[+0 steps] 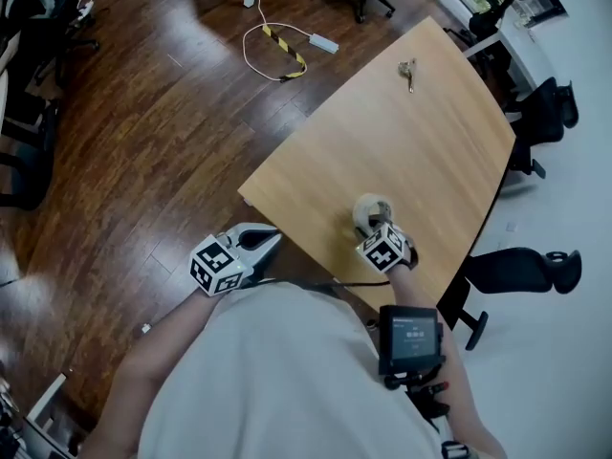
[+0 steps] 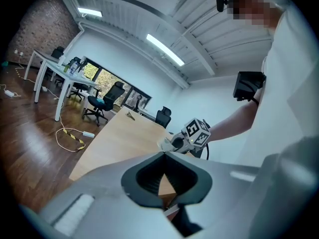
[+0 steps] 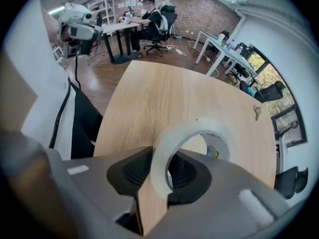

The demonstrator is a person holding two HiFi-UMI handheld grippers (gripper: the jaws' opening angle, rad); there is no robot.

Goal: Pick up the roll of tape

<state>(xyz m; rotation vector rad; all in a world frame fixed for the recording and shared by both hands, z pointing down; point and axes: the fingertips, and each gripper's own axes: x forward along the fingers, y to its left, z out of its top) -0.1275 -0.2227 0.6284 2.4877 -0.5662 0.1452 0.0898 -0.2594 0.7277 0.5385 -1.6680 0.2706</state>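
Note:
The roll of tape (image 1: pixel 369 208), a pale translucent ring, stands on edge just above the wooden table (image 1: pixel 402 142) near its front edge. My right gripper (image 1: pixel 376 229) points steeply down, shut on the ring's wall. In the right gripper view the roll of tape (image 3: pixel 172 136) fills the space between the jaws of the right gripper (image 3: pixel 167 177), with the table (image 3: pixel 164 93) below. My left gripper (image 1: pixel 272 238) hangs off the table's left edge over the floor. Its tips meet, and the left gripper (image 2: pixel 164 156) holds nothing. From there I see the right gripper (image 2: pixel 187 138) at the table's side.
A bunch of keys (image 1: pixel 408 70) lies at the table's far end. On the wood floor are a white cable with a yellow-black strip (image 1: pixel 277 51) and a black office chair (image 1: pixel 521 271) to the right. A black device (image 1: pixel 411 338) is strapped on the person's right forearm.

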